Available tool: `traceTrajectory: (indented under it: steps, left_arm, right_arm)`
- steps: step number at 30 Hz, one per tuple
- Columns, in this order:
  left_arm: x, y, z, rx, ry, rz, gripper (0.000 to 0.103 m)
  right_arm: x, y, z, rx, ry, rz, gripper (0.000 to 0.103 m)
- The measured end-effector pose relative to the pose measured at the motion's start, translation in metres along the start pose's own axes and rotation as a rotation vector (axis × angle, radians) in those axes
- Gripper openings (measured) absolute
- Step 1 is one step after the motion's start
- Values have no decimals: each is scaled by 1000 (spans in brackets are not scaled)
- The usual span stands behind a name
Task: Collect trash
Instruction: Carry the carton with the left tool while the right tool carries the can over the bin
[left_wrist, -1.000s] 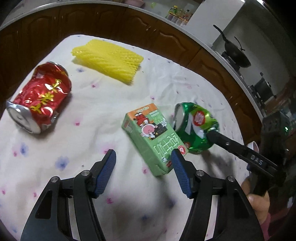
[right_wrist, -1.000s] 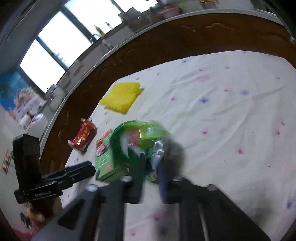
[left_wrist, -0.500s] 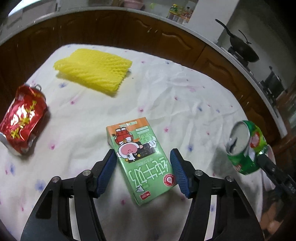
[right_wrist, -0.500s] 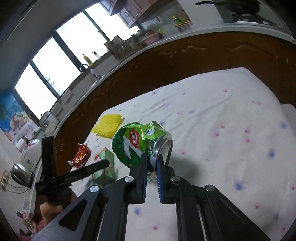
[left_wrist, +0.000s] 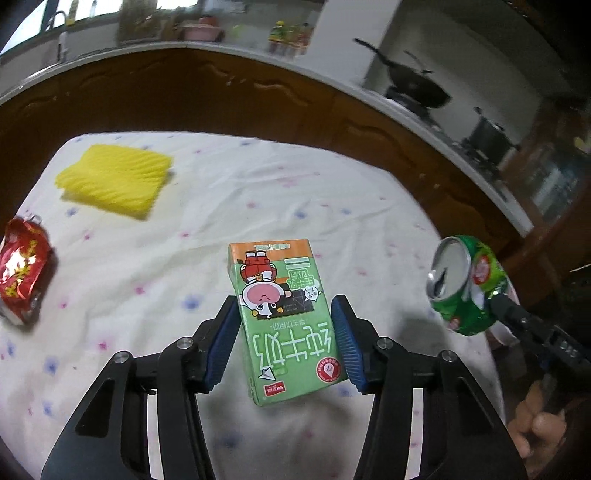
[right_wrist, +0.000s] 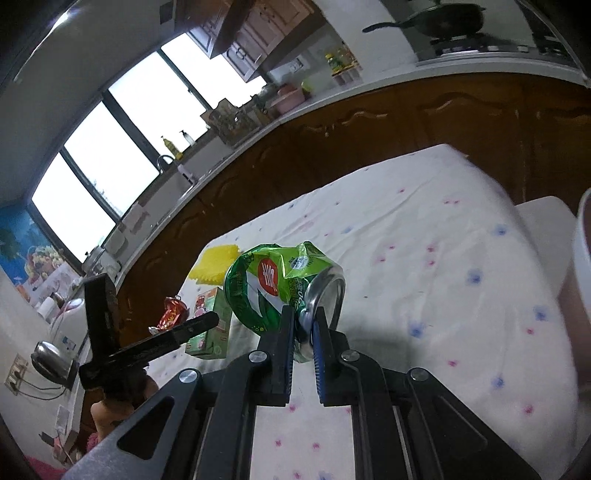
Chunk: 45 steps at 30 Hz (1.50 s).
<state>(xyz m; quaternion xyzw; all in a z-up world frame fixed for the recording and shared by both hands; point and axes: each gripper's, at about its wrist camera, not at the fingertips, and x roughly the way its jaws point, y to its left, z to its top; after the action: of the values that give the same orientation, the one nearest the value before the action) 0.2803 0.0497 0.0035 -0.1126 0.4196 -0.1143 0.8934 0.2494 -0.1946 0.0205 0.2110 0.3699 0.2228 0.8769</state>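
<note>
Count: 2 cans, 1 carton, 1 foam net. Right gripper clenched on the crushed green can, dented, lifted off the tablecloth. Left gripper spread wide around the green milk carton, pads not touching it. Crushed red can at 9 o'clock; yellow foam net at 11.
</note>
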Motion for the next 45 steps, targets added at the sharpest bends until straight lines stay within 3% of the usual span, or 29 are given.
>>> traceTrajectory:
  steps: [18, 45]
  left_arm:
    - [8, -124, -11, 173, 30, -171, 50]
    - [31, -246, -9, 325, 54, -272, 49]
  right_arm:
    - [-106, -72, -21, 127, -144, -145, 9]
    - [-187, -148, -29, 225, -252, -252, 9]
